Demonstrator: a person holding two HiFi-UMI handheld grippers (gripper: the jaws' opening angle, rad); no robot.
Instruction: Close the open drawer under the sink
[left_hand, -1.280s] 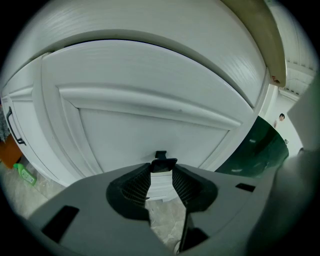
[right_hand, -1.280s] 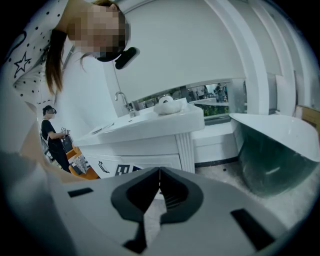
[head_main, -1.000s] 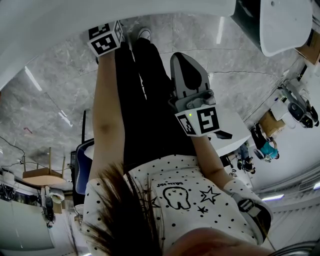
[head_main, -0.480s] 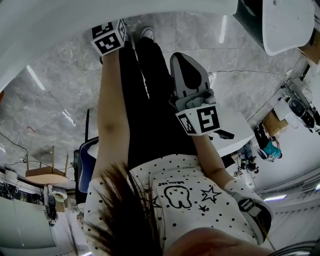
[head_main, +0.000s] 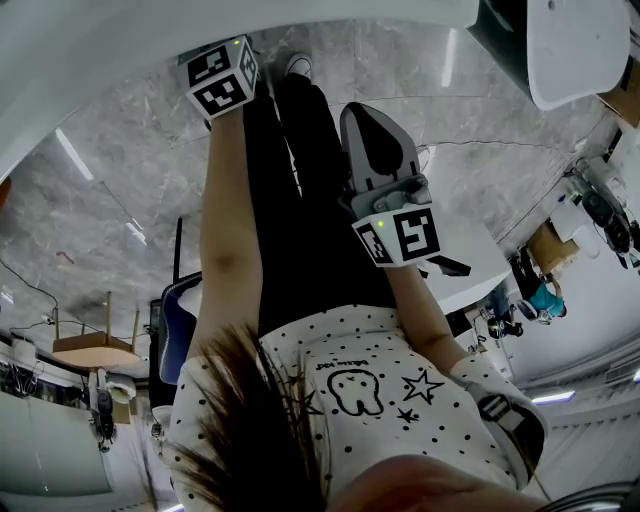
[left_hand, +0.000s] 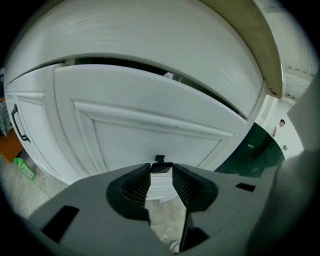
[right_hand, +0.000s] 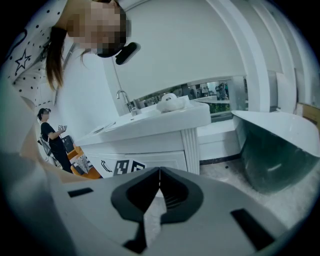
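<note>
Drawer front (left_hand: 150, 125) faces the left claw (left_hand: 161, 172), which pinches its dark handle (left_hand: 161, 167); right claw (right_hand: 160, 170) is pressed together.

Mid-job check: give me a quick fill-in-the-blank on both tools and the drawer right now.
The left tool has its jaws on the small dark ____ of the drawer.
Between the right tool's shut jaws there is ____.
A dark gap above its white front shows the drawer is not fully ____.
Missing words: handle; nothing; closed.
</note>
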